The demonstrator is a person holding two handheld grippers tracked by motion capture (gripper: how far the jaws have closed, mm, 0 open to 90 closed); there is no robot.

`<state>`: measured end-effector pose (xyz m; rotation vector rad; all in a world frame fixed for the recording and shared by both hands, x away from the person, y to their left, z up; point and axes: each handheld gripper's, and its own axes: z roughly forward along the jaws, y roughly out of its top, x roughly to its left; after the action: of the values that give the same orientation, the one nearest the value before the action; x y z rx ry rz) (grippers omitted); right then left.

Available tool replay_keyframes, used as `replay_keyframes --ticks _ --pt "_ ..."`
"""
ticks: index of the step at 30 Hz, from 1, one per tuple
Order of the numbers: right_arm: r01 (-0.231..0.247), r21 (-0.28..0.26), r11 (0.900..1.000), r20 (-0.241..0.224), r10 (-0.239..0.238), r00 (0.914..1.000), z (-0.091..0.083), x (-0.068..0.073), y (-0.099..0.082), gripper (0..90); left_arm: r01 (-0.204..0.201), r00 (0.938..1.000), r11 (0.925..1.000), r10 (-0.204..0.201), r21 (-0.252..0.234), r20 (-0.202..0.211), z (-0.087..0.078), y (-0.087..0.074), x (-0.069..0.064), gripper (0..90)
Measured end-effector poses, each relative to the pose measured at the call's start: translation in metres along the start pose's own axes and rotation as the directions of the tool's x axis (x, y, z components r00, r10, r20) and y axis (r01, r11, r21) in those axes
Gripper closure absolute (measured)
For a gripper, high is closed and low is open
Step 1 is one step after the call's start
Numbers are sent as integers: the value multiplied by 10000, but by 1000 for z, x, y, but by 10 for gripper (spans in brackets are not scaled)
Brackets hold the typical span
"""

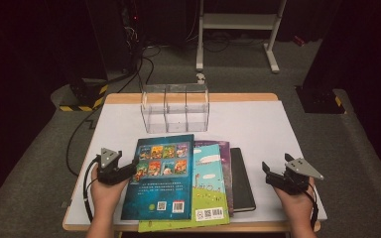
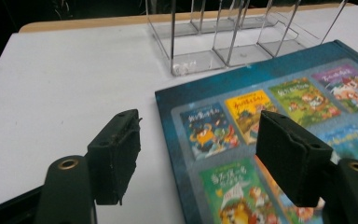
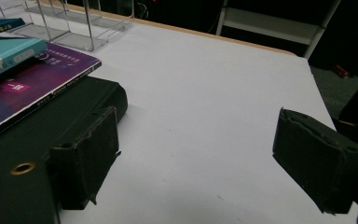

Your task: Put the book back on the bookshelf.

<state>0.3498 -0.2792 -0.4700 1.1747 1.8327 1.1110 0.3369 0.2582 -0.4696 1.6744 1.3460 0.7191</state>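
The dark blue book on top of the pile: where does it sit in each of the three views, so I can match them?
High view: dark blue book lies lower centre, topmost of the pile, beside the left gripper.
Left gripper view: it takes up the right half, its corner pointing towards the clear organizer.
Right gripper view: a sliver at the top left edge.
Shared landmark: the clear organizer behind the books.

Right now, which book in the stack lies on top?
The dark blue book with cartoon cover pictures; it overlaps the light blue-green book, which covers the purple and black ones.
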Motion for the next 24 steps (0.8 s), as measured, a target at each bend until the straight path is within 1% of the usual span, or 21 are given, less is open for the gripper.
replay_keyframes --ticks 1,3,4,6,7,11,12,13,14,16,18,20,22,23,24 --pt "-29 -9 10000 7 29 10000 0 0 0 135 -27 9999 9999 25 118 133 0 -2 2 303" --pt "-100 17 9999 -20 100 9999 1 -1 -1 133 -39 9998 9994 33 330 197 2 -7 4 296" --pt "-104 18 9999 -63 104 9999 2 -2 -1 132 31 9996 9991 -44 428 291 3 -9 6 300" --pt "-152 23 9999 -102 153 9998 3 -3 -3 136 -43 9994 9984 24 571 349 4 -12 7 305" --pt "-170 28 9999 -112 170 9998 3 -3 -4 134 -71 9994 9981 50 605 352 5 -12 7 308" --pt "-360 -18 9993 -178 360 9992 3 -7 -5 130 25 9993 9983 -46 587 363 5 -12 8 307" --pt "-355 -38 9994 -209 354 9992 3 -7 -6 129 13 9994 9985 -33 552 358 5 -12 8 305" --pt "-350 -39 9994 -231 349 9991 2 -7 -7 130 28 9991 9986 -50 523 420 4 -12 8 322" --pt "-279 32 9996 -191 279 9994 2 -8 -7 130 0 9990 9985 -24 540 449 4 -12 8 324" --pt "-167 187 9997 -95 169 9998 2 -8 -8 129 2 9988 9978 -35 656 497 5 -12 7 318" --pt "-168 191 9997 -91 170 9998 2 -8 -9 130 12 9986 9972 -51 744 519 6 -12 8 298" --pt "-209 241 9995 -136 213 9997 2 -8 -9 126 156 9985 9956 -204 927 510 8 -14 8 280" --pt "-248 204 9995 -210 252 9995 2 -8 -9 122 305 9971 9945 -372 1005 661 8 -15 9 278" --pt "-310 172 9994 -261 314 9992 2 -7 -9 121 305 9971 9945 -372 1005 661 8 -15 9 280" --pt "-310 172 9994 -261 314 9992 2 -7 -9 121 428 9948 9931 -525 1090 873 8 -15 9 280"
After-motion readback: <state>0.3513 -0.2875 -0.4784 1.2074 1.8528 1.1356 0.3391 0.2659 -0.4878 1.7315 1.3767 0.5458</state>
